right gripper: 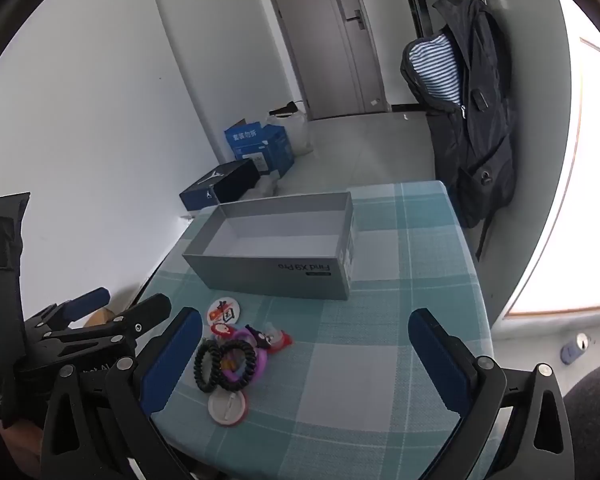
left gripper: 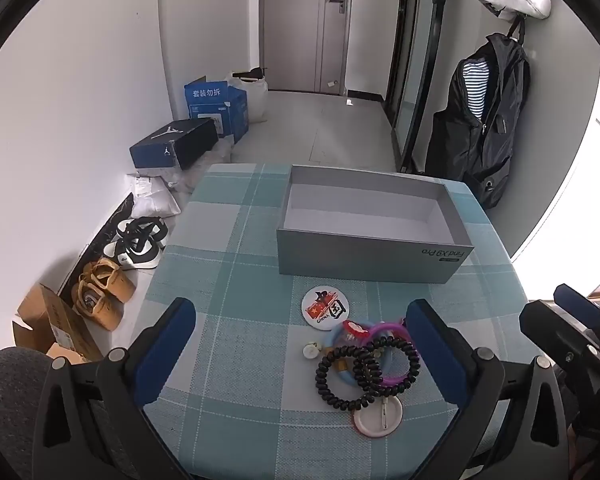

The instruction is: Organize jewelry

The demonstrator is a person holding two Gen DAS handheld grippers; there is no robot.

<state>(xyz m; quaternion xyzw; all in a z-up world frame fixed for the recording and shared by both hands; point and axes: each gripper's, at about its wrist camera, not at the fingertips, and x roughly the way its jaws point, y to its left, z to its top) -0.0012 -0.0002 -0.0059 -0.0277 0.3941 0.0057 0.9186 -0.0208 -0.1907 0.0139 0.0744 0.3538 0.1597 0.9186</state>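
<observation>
Grey cardboard box [left gripper: 364, 264] sits open and bare inside at the far middle of the checked tablecloth [left gripper: 228, 240]; that's where we judge the jewelry should go. The pile lies just in front of it: two black coil hair ties [left gripper: 342, 376], overlapping a purple ring [left gripper: 384, 330] and a light blue ring [left gripper: 334, 336], a printed round badge [left gripper: 324, 306] nearest the box, a badge lying face down [left gripper: 378, 416] nearest us, and a small white charm [left gripper: 311, 350].

Nothing's picked yet, so we'd start with the top coil tie, pinching one side of the loop so it lifts clear without dragging the rings tangled under it. Flat badges look harder; we'd take them by an edge.

Left gripper [left gripper: 300, 356] hovers low over the near table edge, fingers spread wide and empty, the pile toward its right finger. Right gripper [right gripper: 304, 360] sits alongside, also wide apart and holding nothing, with the pile by its left finger [right gripper: 172, 360].
</observation>
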